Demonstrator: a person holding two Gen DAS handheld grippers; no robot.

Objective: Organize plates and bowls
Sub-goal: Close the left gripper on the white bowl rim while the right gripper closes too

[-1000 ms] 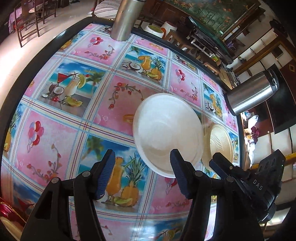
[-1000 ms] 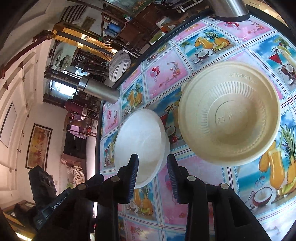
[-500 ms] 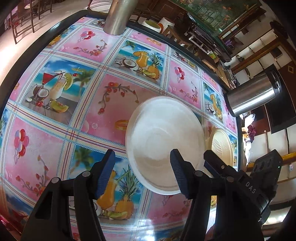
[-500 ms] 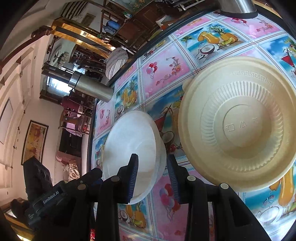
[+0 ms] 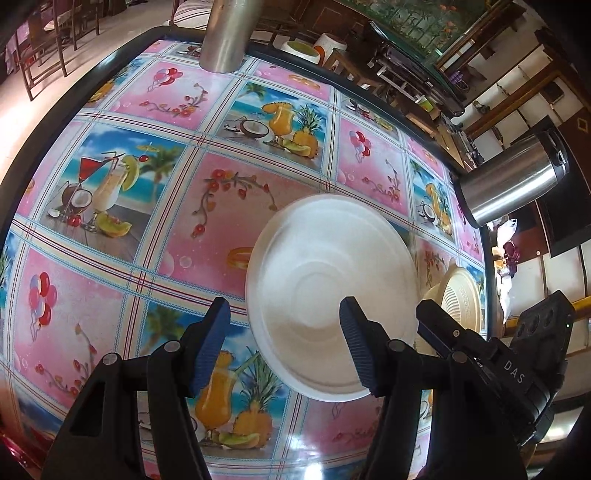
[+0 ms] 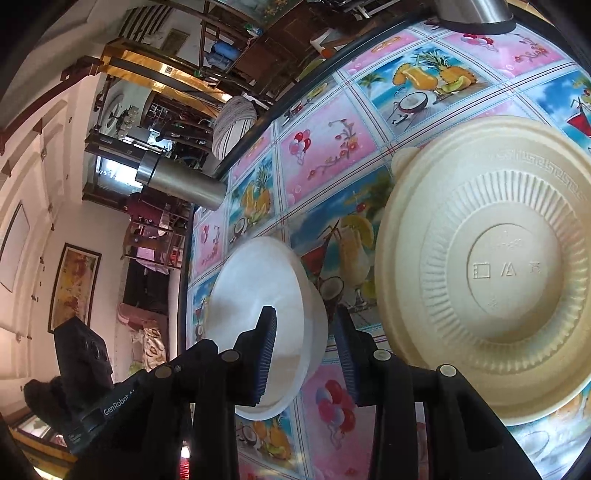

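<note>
My left jaws (image 5: 284,343) stand wide apart and hold nothing; the white bowl (image 5: 328,291) sits upright on the surface just ahead, nearer my right-hand finger. My right jaws (image 6: 306,354) are also apart, straddling that bowl's near wall without yet pinching it. The cream bowl (image 6: 498,266) lies upside down just right of them. Nothing looks stacked; both bowls remain to sort.

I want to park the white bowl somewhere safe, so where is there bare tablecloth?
The widest bare stretch of table lies left of the white bowl, out to the dark rim and up to the steel flask. It is crowded on the bowl's other side: the beige bowl, the second steel flask and the right gripper, whose fingers straddle the white bowl's rim.
</note>
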